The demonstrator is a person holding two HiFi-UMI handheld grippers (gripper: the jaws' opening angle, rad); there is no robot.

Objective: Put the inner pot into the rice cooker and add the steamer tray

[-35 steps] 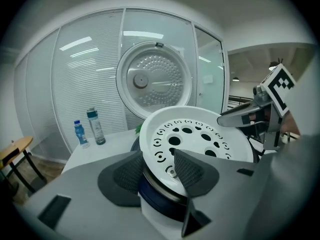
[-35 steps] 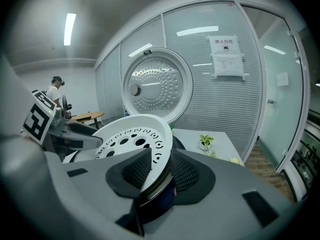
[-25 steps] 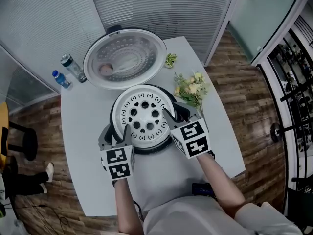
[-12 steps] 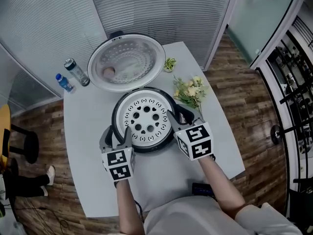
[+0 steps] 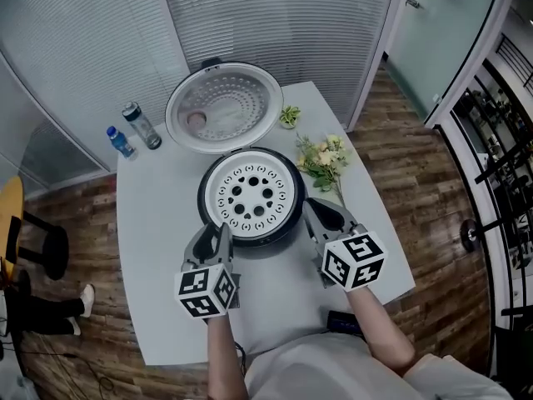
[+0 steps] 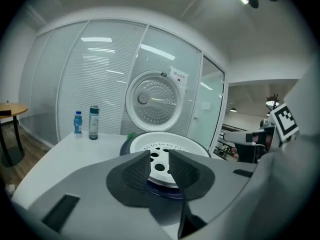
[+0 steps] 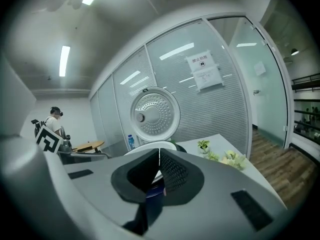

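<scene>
Whatever sits under the white round perforated steamer tray (image 5: 250, 197) is hidden: the tray covers the whole mouth of the dark round rice cooker (image 5: 293, 220), mid-table, a bit toward the far edge. A small black item (image 5: 343, 321) at the near edge is half cut off by my R arm, can't ID it. L gripper (image 5: 218, 230) has just been closing; its view shows a gap left btw the pads, nothing in it, tray seen beyond. R gripper (image 5: 316, 209) has just closed, tips together on nothing. Both sit just off the cooker's near side. Only the head view shows the pale flower sprig (image 5: 325, 158) by the right edge w/ the whole grey table (image 5: 158, 223); only the R gripper view shows a person behind the glass. The tray lies flat, holes up, round so no long axis. The silver dimpled lid (image 5: 223, 107) stands open at the far edge, inner face toward me. Two bottles (image 5: 133, 132) at the far-left corner.
</scene>
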